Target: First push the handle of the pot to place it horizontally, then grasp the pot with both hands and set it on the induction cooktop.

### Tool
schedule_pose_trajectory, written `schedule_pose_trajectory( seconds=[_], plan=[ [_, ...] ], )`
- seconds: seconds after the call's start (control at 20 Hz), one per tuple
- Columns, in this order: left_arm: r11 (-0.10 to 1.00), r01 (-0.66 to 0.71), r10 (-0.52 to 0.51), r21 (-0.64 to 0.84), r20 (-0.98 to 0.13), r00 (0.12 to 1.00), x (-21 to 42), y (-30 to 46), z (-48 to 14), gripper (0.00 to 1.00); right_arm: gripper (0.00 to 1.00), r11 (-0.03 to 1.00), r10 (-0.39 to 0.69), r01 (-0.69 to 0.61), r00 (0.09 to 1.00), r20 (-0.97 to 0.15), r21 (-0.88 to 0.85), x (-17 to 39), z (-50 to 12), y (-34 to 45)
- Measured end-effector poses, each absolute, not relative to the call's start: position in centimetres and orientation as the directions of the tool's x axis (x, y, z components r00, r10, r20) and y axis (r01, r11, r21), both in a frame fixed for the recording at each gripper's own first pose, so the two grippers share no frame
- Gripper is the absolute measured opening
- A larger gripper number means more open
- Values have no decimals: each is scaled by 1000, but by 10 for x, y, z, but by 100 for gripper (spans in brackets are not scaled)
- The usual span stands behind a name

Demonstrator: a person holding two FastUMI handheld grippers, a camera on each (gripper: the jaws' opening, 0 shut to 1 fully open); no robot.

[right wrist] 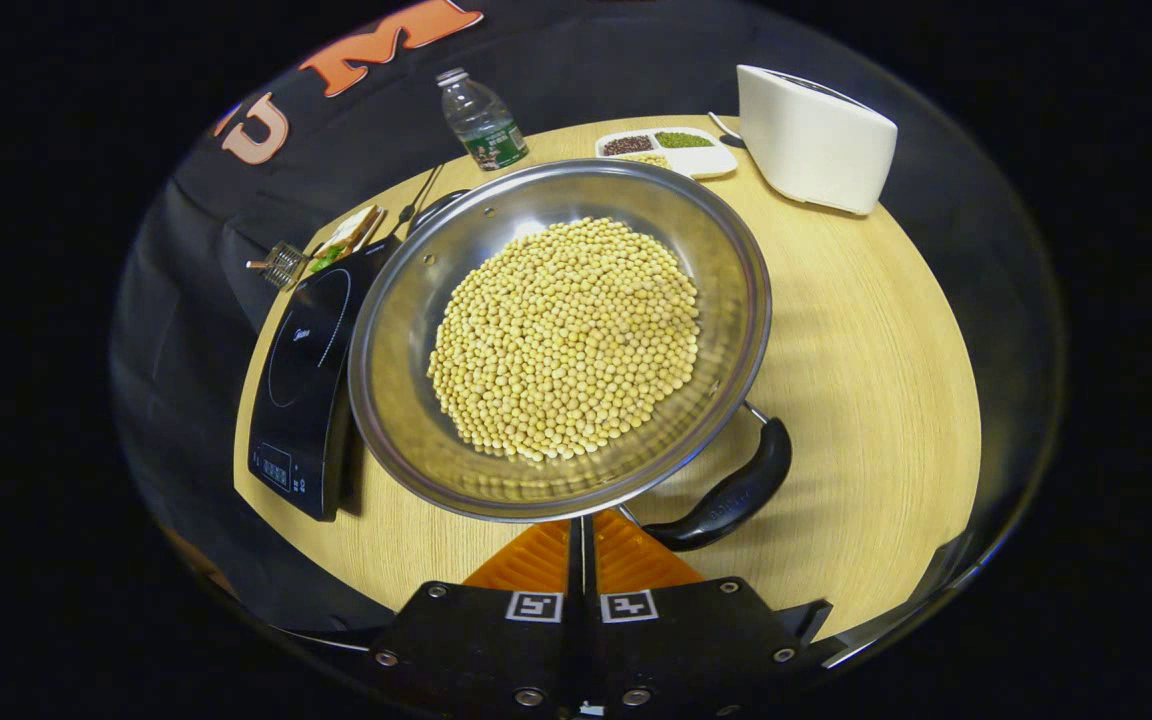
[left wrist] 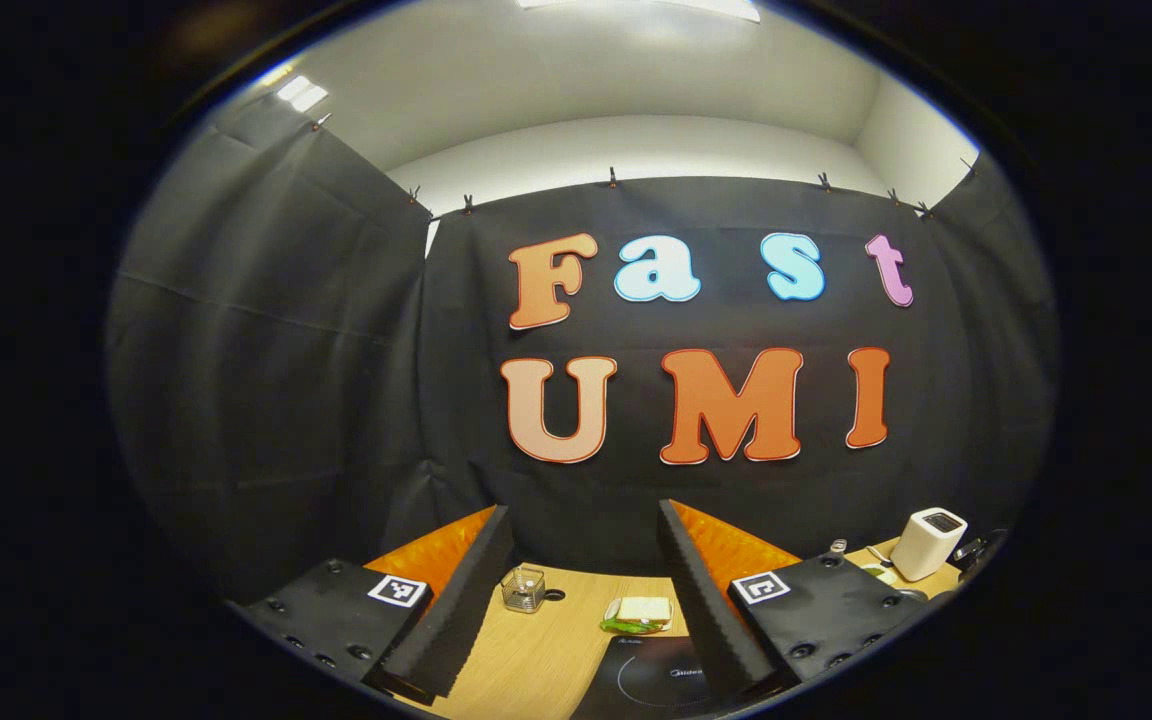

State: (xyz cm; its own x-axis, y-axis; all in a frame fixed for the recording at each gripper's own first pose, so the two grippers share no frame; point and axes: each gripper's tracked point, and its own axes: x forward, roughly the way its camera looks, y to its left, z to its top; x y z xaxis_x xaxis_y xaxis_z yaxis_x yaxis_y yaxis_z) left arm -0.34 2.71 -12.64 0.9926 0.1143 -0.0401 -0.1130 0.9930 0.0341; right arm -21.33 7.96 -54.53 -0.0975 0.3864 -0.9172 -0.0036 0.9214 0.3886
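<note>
Overhead, the left claw [left wrist: 584, 590] gapes above the wooden table [left wrist: 536, 660]; right claw [right wrist: 582, 545] pressed together beside the pot [right wrist: 561, 340].

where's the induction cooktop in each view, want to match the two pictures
Left gripper view: the induction cooktop lies at the bottom centre, on the wooden table, partly behind the right finger of the open tongs.
Right gripper view: the cooktop lies left of centre, beside the pot of beans.
Shared landmark: the white toaster, at the lower right in the left gripper view and at the top right in the right gripper view.
</note>
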Motion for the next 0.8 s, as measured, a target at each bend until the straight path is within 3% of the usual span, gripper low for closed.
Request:
schedule_pose_trajectory(
  seconds=[0.45, 0.8],
  plan=[
    [992, -124, 125, 29, -41, 991, -6, 35, -129, 97, 0, 958, 285, 35, -133, -949, 283, -198, -573, 44],
    [989, -148, 149, 29, -45, 988, -9, 47, -132, 95, 0, 962, 265, 102, -143, -954, 252, -186, -581, 31]
  ],
)
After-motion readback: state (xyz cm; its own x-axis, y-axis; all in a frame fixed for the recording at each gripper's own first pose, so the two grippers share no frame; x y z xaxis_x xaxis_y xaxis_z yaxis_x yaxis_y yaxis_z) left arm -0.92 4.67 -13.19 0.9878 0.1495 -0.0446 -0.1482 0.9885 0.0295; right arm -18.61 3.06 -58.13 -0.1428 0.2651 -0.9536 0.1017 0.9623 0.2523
